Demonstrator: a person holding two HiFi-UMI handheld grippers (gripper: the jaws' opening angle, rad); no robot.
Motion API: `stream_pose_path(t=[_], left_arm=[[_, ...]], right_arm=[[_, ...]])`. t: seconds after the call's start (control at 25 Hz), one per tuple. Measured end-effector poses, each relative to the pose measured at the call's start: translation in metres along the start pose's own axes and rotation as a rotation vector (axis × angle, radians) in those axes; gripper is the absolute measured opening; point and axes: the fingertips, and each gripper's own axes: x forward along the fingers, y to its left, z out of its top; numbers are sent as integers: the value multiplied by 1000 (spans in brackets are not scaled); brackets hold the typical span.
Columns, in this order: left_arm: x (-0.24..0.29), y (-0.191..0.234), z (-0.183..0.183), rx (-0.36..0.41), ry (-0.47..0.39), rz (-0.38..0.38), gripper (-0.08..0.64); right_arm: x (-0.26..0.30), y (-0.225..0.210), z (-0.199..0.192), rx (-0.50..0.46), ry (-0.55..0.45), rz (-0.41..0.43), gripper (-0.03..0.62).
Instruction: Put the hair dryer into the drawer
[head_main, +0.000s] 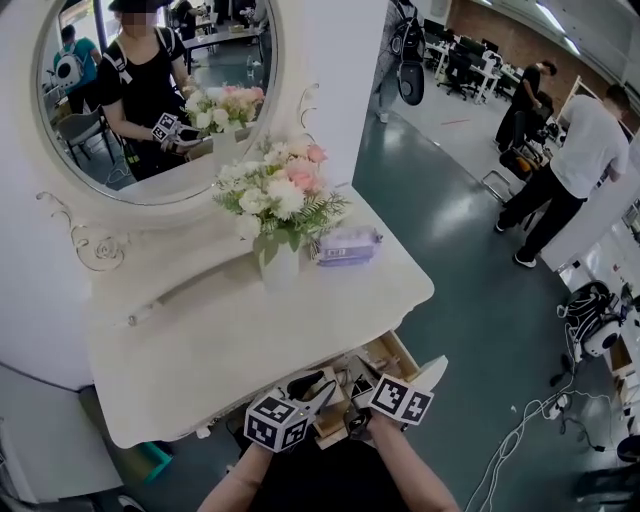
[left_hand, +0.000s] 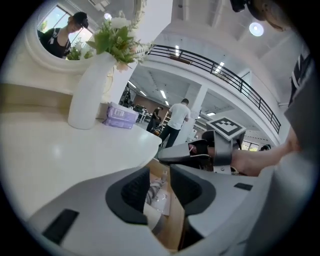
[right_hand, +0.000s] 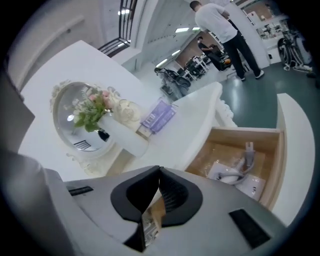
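The drawer (right_hand: 278, 150) of the white dressing table (head_main: 200, 340) stands pulled out. In it lies the white hair dryer (right_hand: 235, 173) with its grey cord and plug. My right gripper (right_hand: 159, 171) hovers above and to the left of the drawer, shut with nothing in it. In the left gripper view, my left gripper (left_hand: 160, 172) is open with an empty gap, through which the hair dryer's cord (left_hand: 156, 192) shows in the drawer below. The right gripper (left_hand: 167, 156) reaches in from the right just beyond it. In the head view both grippers sit low at the table's front edge, by the drawer (head_main: 395, 352).
A white vase of flowers (head_main: 280, 262) and a purple pack (head_main: 347, 245) stand on the tabletop below the oval mirror (head_main: 150, 90). To the right, people (head_main: 575, 170) stand on the dark floor, where cables (head_main: 520, 430) and equipment lie.
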Motion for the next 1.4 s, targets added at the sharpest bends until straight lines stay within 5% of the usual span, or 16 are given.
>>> stream_pose_path(t=[0.2, 0.36, 0.72, 1.04, 1.4], left_arm=[[-22, 8, 30, -1, -116, 61, 108], [-36, 7, 52, 34, -203, 97, 14], [-75, -12, 96, 127, -359, 141, -2], [-98, -6, 91, 134, -355, 237, -2], [-105, -3, 81, 103, -346, 256, -2]], right_arm=[[-5, 51, 14, -176, -104, 121, -8], [-21, 79, 24, -254, -208, 170, -9], [-56, 157, 23, -440, -309, 328, -9], [-59, 180, 10, -530, -291, 383, -9], [-63, 176, 1, -567, -275, 384, -9]])
